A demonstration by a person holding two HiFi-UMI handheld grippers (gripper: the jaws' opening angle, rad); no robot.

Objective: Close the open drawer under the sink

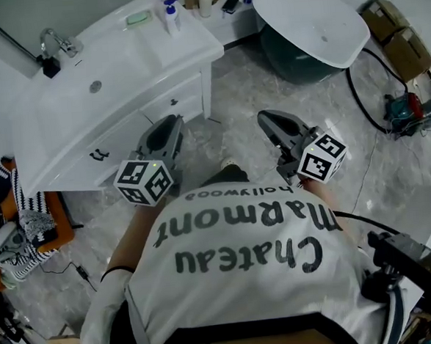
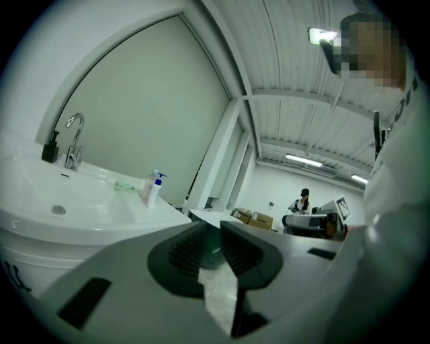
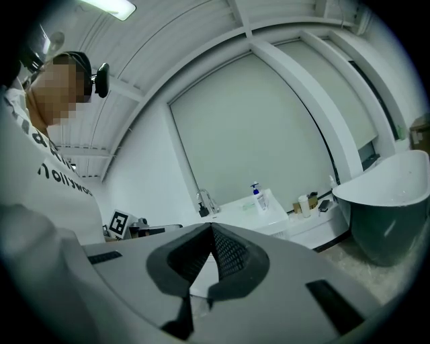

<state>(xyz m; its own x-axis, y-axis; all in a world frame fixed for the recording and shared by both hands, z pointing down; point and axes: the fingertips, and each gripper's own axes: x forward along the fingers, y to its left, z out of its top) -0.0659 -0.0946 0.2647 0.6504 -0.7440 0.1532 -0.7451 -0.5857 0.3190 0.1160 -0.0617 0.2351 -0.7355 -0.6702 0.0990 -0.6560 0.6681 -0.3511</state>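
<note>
Left gripper (image 1: 169, 125) is held level before the chest, jaws slightly apart with nothing between them. Right gripper (image 1: 267, 117) is beside it, tips pressed together, empty. Just beyond the left tips, not touching, is the drawer (image 1: 170, 103) under the sink (image 1: 119, 60).

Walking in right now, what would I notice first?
Two grey handheld tools with black-and-white marker cubes, the left gripper and right gripper, point forward at the head view's middle, both empty. Beyond them stand a white sink cabinet at upper left and a white bathtub at upper right.
</note>
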